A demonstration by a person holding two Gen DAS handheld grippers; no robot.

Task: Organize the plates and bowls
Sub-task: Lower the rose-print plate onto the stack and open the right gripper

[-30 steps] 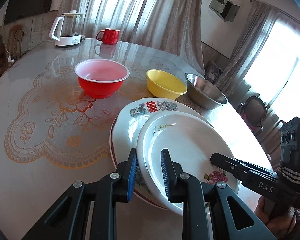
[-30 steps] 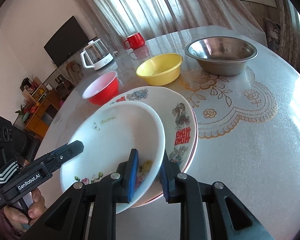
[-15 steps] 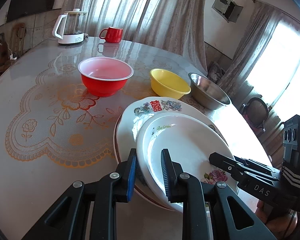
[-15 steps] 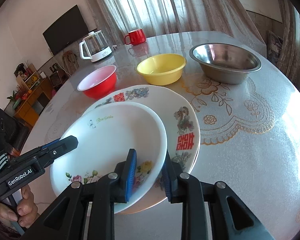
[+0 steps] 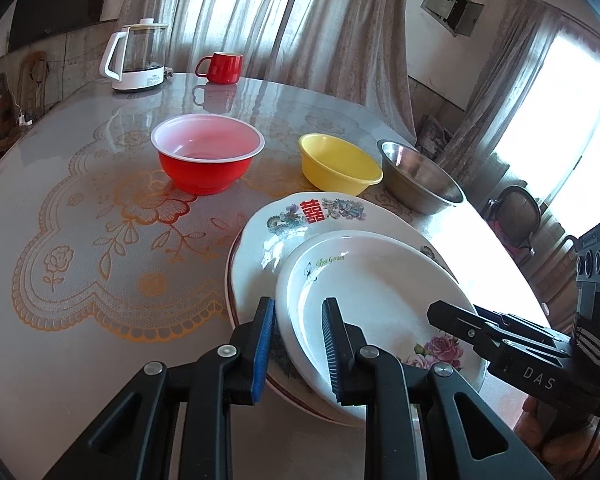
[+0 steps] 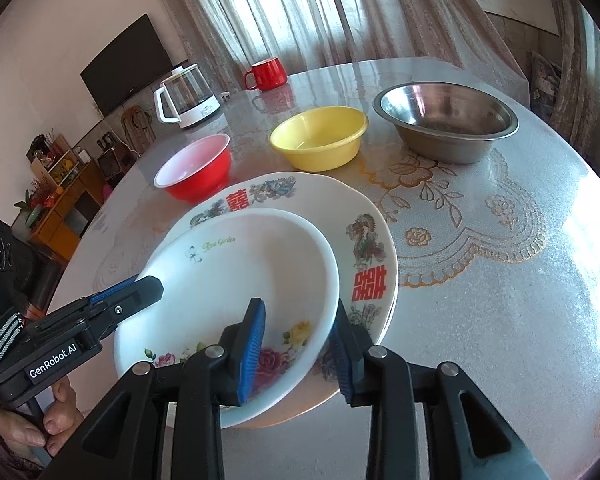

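A small white plate with a rose print lies on a larger patterned plate marked with red characters. My left gripper is shut on the small plate's near rim. In the right wrist view, the small plate has its rim between the fingers of my right gripper. Those jaws are opening, and the pads stand apart from the rim. The large plate sits flat on the table. A red bowl, a yellow bowl and a steel bowl stand in a row behind.
A round table with a lace-pattern cover holds everything. A glass kettle and a red mug stand at its far edge. Curtains hang behind. A chair stands past the table's right edge.
The right gripper's jaws have spread apart and come off the small plate's rim. The left gripper keeps its hold. The bowls have not moved.
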